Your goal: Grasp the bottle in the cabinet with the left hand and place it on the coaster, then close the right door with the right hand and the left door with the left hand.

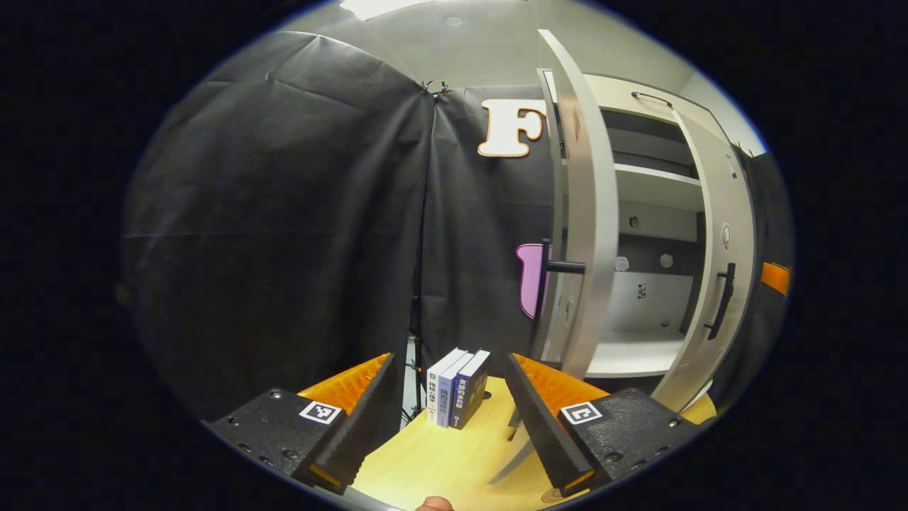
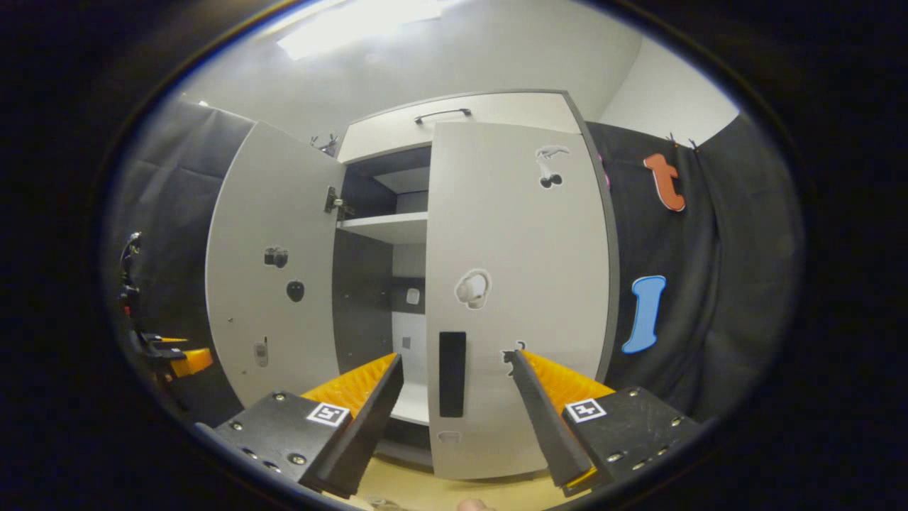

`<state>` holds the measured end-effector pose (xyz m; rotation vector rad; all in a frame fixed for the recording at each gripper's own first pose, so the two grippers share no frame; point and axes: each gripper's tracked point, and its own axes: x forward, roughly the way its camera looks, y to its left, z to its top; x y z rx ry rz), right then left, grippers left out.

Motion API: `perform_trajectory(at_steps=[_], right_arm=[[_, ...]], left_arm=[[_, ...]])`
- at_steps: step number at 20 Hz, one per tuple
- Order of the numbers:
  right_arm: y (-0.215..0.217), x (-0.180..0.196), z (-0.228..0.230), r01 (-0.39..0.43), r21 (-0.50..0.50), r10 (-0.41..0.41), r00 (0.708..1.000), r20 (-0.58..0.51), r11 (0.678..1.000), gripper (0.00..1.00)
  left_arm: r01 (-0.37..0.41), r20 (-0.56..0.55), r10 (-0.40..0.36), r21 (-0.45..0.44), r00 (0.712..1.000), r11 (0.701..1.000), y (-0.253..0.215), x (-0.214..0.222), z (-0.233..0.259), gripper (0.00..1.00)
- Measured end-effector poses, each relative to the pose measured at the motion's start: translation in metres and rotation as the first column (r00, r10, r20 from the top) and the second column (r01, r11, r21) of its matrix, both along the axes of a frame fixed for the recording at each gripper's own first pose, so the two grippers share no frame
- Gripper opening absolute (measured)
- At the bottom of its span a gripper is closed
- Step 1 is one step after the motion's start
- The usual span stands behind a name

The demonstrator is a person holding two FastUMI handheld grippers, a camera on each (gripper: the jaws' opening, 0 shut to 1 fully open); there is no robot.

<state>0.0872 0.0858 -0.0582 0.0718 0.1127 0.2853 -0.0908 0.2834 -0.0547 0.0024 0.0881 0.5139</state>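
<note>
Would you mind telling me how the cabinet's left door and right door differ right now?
In the right gripper view, the left door stands swung wide open, showing its inner face, while the right door is nearly closed. The right door shows a black handle; the left door shows a hinge at its edge. Both are pale grey with small stickers.

Left gripper (image 1: 450, 415): we hold it level and pointing forward, its jaws spread wide with nothing between them.
Left gripper's fingers (image 1: 355, 419): black wedges with orange ribbed outer faces, one at 7 o'clock and one at 5 o'clock of the left gripper view.
Right gripper (image 2: 454, 419): we hold it level too, jaws equally wide apart, gripping nothing.
Right gripper's fingers (image 2: 546, 419): at 7 and 5 o'clock of the right gripper view.
</note>
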Motion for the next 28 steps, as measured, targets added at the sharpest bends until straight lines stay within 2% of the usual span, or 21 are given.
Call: perform_trajectory(at_steps=[2,3,4,8,9,12,13,14,15,16,18,21,23,24,25,26,27,28], right_arm=[[-0.005,0.0,0.0,0.022,0.001,-0.022,1.0,-0.003,1.0,0.95],[-0.008,0.0,0.0,0.032,0.001,-0.032,0.999,-0.004,0.999,0.92],[-0.01,0.0,-0.002,0.042,-0.001,-0.042,0.999,-0.006,0.999,0.92],[-0.023,-0.004,-0.005,0.077,-0.011,-0.077,0.997,-0.01,0.997,0.92],[-0.025,-0.005,-0.006,0.083,-0.01,-0.083,0.996,-0.014,0.997,0.95],[-0.034,-0.008,-0.011,0.098,-0.007,-0.098,0.995,-0.024,0.995,0.92],[-0.036,-0.009,-0.011,0.102,-0.005,-0.102,0.995,-0.024,0.995,0.95],[-0.037,-0.008,-0.012,0.103,-0.003,-0.103,0.994,-0.025,0.995,0.95],[-0.037,-0.009,-0.011,0.103,0.0,-0.103,0.994,-0.027,0.995,0.95],[-0.037,-0.01,-0.011,0.102,0.003,-0.102,0.994,-0.028,0.995,0.95],[-0.038,-0.014,-0.01,0.105,0.007,-0.105,0.994,-0.029,0.994,0.95],[-0.042,-0.018,-0.009,0.108,0.003,-0.108,0.994,-0.024,0.994,0.95],[-0.045,-0.02,-0.009,0.112,0.002,-0.112,0.993,-0.028,0.994,0.95],[-0.045,-0.02,-0.01,0.114,0.001,-0.114,0.993,-0.031,0.994,0.95],[-0.046,-0.021,-0.01,0.116,0.0,-0.116,0.993,-0.031,0.993,0.95],[-0.048,-0.023,-0.012,0.119,-0.002,-0.119,0.992,-0.031,0.993,0.95],[-0.049,-0.024,-0.012,0.122,-0.007,-0.122,0.992,-0.033,0.993,0.95],[-0.051,-0.024,-0.013,0.126,-0.012,-0.126,0.991,-0.034,0.992,0.95]], left_arm=[[0.014,-0.002,-0.014,0.01,1.0,1.0,0.0,0.008,0.001,0.94],[0.026,-0.006,-0.026,0.011,1.0,1.0,-0.001,0.012,-0.001,0.93],[0.042,-0.009,-0.042,0.011,0.999,0.999,-0.005,0.017,-0.003,0.97],[0.053,-0.037,-0.052,0.053,0.998,0.997,-0.006,0.022,-0.002,0.93],[0.06,-0.041,-0.058,0.04,0.997,0.997,-0.007,0.023,-0.005,0.94],[0.065,-0.033,-0.064,0.008,0.997,0.998,-0.01,0.021,-0.004,0.94],[0.072,-0.031,-0.072,0.014,0.997,0.997,-0.012,0.022,-0.002,0.94],[0.143,-0.022,-0.143,0.0,0.989,0.99,-0.026,0.027,-0.002,0.92],[0.153,-0.022,-0.153,0.014,0.988,0.988,-0.034,0.035,-0.005,0.94],[0.168,-0.037,-0.166,0.045,0.985,0.985,-0.04,0.022,0.002,0.85],[0.178,-0.054,-0.174,0.086,0.983,0.98,-0.037,0.031,0.0,0.86],[0.205,-0.027,-0.205,-0.012,0.978,0.979,-0.044,0.036,-0.005,0.85],[0.226,-0.033,-0.226,0.008,0.974,0.974,-0.056,0.038,-0.005,0.87],[0.24,-0.037,-0.239,0.025,0.97,0.971,-0.06,0.04,-0.005,0.85],[0.261,-0.036,-0.26,0.018,0.965,0.965,-0.067,0.043,-0.006,0.9],[0.287,-0.029,-0.287,-0.007,0.958,0.958,-0.077,0.046,-0.008,0.85],[0.315,-0.026,-0.315,-0.023,0.949,0.949,-0.089,0.051,-0.011,0.9],[0.338,-0.025,-0.338,-0.024,0.941,0.941,-0.1,0.055,-0.012,0.9]])
